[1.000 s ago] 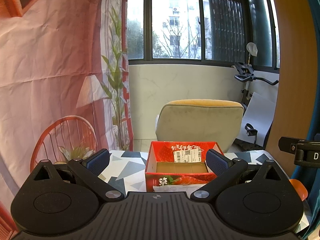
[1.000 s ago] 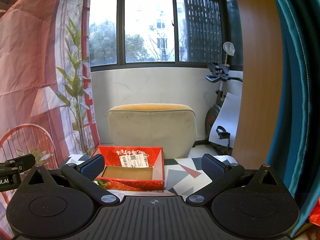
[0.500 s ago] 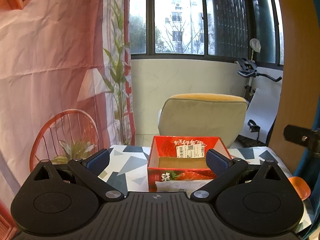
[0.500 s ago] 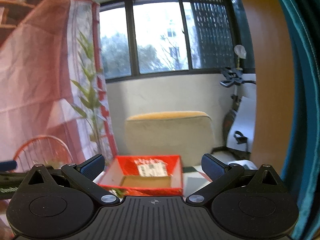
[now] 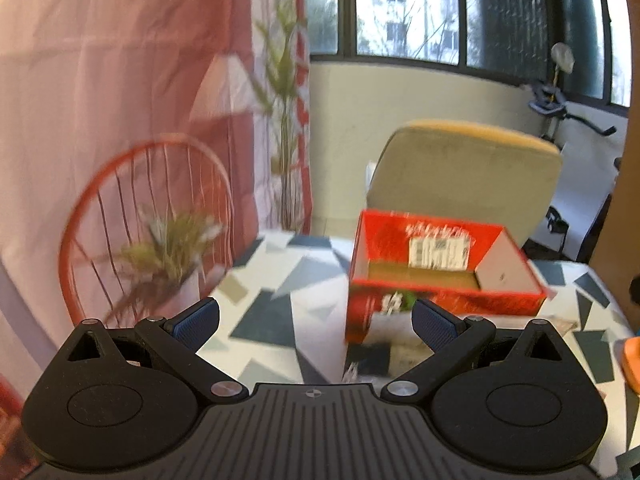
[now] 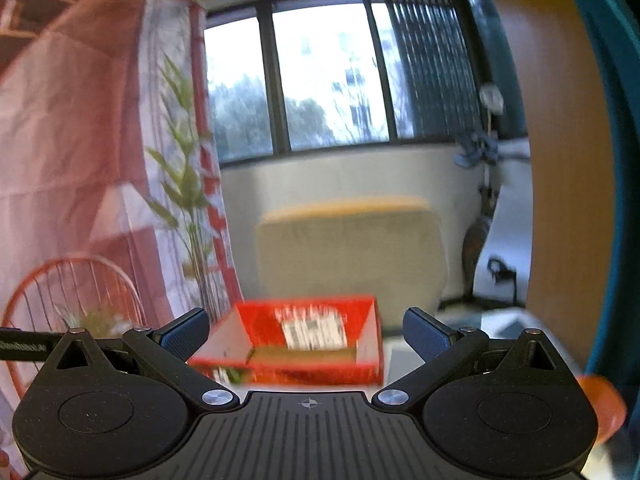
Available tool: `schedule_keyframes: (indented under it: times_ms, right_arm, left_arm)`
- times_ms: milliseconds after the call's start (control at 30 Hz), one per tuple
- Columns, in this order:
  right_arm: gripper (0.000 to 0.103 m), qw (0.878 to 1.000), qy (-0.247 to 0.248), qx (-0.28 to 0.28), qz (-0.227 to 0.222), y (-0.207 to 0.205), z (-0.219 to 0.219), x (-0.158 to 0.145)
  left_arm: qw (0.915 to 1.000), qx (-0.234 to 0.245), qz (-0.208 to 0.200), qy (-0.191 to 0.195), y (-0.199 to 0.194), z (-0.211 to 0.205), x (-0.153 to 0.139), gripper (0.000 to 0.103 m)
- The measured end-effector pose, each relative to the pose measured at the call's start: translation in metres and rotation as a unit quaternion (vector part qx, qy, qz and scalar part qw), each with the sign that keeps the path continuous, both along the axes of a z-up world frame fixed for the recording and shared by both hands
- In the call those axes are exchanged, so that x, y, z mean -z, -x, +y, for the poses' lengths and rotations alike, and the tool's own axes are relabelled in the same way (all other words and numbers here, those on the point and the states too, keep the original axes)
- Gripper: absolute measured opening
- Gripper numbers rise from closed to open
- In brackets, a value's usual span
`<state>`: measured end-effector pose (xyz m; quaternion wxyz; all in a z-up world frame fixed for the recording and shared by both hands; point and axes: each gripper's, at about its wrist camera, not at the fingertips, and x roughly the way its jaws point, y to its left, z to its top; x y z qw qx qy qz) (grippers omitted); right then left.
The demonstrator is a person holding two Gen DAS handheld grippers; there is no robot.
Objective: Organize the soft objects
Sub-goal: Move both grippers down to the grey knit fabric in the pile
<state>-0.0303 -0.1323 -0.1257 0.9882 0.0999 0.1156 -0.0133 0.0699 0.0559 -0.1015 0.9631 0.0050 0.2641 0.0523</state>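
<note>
Box [image 5: 444, 276], red cardboard w/ open top, sits on the table [image 5: 280, 304] w/ its grey-blue-white triangle pattern; a white label is stuck on the inner far wall. Left wrist view: left gripper [image 5: 316, 320] hangs above the table's near edge, fingers spread wide, nothing btwn them. Right blue pad [image 5: 434, 322] overlaps the box's near left corner in the view; can't tell if it touches. Something white and flat lies just in front of the box, blurred. An orange thing [image 5: 630, 364] shows at the right edge of the table. Behind the table: beige chair [image 5: 468, 172], window, exercise bike [image 5: 560, 100], pink printed curtain [image 5: 120, 100] on the left. Whole frame is motion-blurred.

Right wrist view: right gripper [image 6: 308, 330] also spread wide, holding nothing. Box [image 6: 304, 340] appears btwn the two fingers, further off, label facing the camera. Part of the other gripper [image 6: 24, 344] pokes in at the left edge. Chair [image 6: 352, 252] stands behind the box, wood panel [image 6: 560, 160] and teal curtain [image 6: 616, 160] on the right, orange thing [image 6: 600, 404] low right. Blurred too.
</note>
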Motion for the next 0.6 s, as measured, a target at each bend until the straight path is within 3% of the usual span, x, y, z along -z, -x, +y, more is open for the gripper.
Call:
schedule_keyframes:
  times_ms: [167, 467, 600]
  right_arm:
    - [0.103, 0.998, -0.009, -0.018, 0.060, -0.020, 0.004, 0.046]
    - [0.103, 0.996, 0.003, 0.018, 0.089, -0.022, -0.004, 0.105]
    - [0.102, 0.993, -0.010, 0.003, 0.118, -0.021, -0.012, 0.123]
  left_arm:
    - [0.9998, 0.004, 0.017, 0.006, -0.008, 0.013, 0.039, 0.103]
    - [0.9980, 0.041, 0.032, 0.035, -0.010, 0.021, 0.086, 0.102]
    - [0.9972, 0.040, 0.027, 0.056, -0.009, 0.021, 0.097, 0.101]
